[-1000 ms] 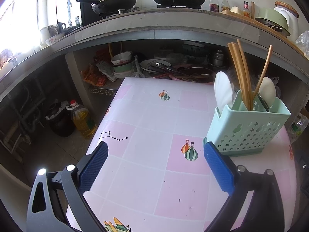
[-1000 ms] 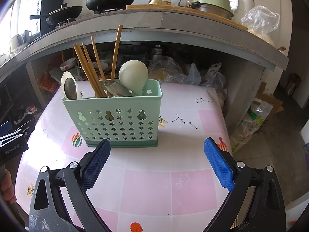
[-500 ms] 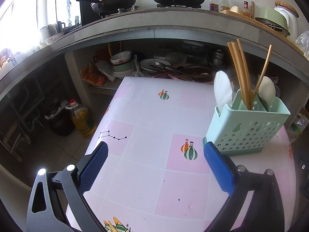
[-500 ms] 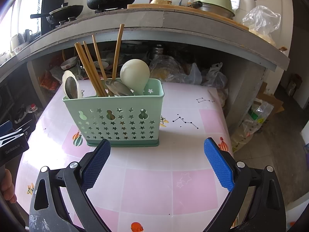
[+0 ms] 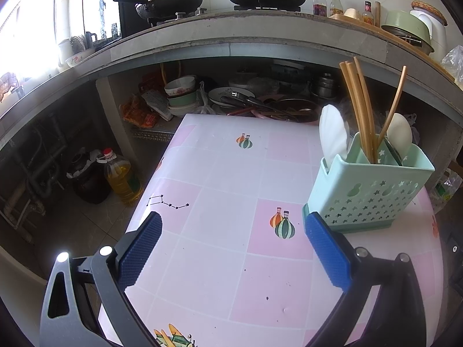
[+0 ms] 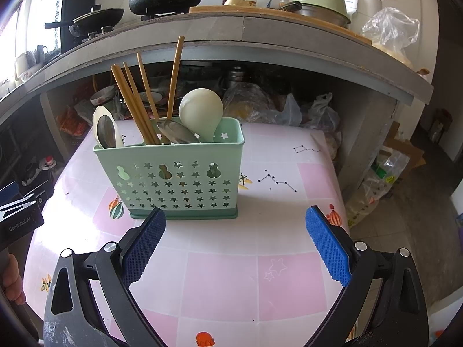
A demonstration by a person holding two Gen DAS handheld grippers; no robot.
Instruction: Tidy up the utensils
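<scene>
Right claw (image 6: 234, 245) edged slightly closer to utensil caddy (image 6: 173, 185); caddy sits marginally lower in left view.

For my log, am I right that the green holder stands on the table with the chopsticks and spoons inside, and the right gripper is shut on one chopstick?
Not quite: the right gripper is open and empty, as the right wrist view shows. The green holder, chopsticks and spoons are as you say.

Daylight floods in from a window (image 5: 26, 37) at upper left, blown out to white glare. The shelf (image 5: 231, 98) under the counter (image 5: 260, 33) sits in dim shadow. Both fisheye views bend straight edges and darken at the corners. Focus is sharp throughout.
</scene>
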